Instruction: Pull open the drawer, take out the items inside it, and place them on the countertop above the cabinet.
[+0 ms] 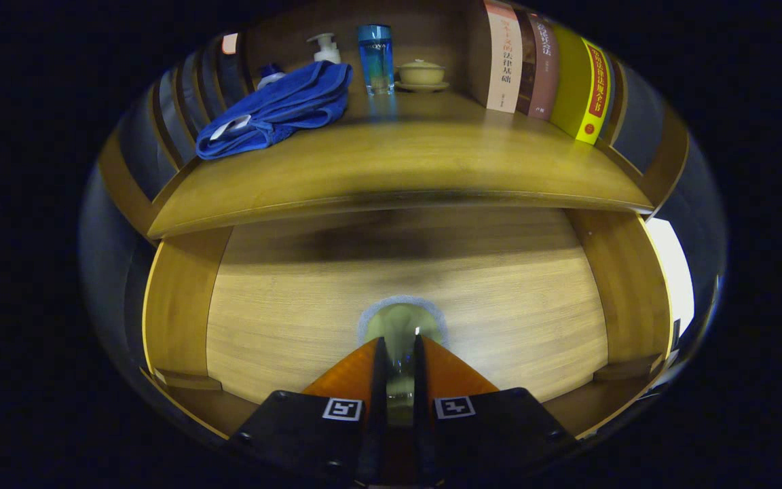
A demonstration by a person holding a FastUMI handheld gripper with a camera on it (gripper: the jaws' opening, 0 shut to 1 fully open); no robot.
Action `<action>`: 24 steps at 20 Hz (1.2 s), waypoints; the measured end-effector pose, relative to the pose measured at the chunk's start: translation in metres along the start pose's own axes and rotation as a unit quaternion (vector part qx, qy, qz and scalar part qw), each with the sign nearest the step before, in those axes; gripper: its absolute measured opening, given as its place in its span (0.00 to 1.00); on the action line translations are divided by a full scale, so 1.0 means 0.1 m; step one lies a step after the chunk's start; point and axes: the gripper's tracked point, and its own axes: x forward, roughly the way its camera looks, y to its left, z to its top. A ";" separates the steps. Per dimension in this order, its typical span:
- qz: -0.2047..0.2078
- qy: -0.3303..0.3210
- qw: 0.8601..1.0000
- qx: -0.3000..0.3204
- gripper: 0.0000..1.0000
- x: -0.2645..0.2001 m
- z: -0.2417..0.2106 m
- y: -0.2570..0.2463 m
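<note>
The drawer front (499,305) is a light wood panel under the countertop (398,163), set between the cabinet's two side walls. A round knob (401,319) with a pale grey ring sits at its middle. My gripper (400,338) is right at this knob. Its orange fingers (357,370) stand nearly together, one on each side of the knob, with its shiny stem showing in the narrow gap. The gripper looks shut on the knob. The inside of the drawer is hidden, and the panel looks slightly blurred.
On the countertop lie a folded blue towel (275,112), a white pump bottle (325,47), a blue glass bottle (375,58), a small lidded bowl (421,73) and several upright books (544,68) at the right. Bare wood runs along the countertop's front.
</note>
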 end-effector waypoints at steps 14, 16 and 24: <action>0.004 -0.082 0.997 -0.008 0.25 -0.91 0.79 -0.01; 0.002 -0.092 0.996 -0.009 0.25 -0.97 0.94 -0.01; -0.005 -0.129 0.992 -0.010 0.25 -1.04 1.65 -0.03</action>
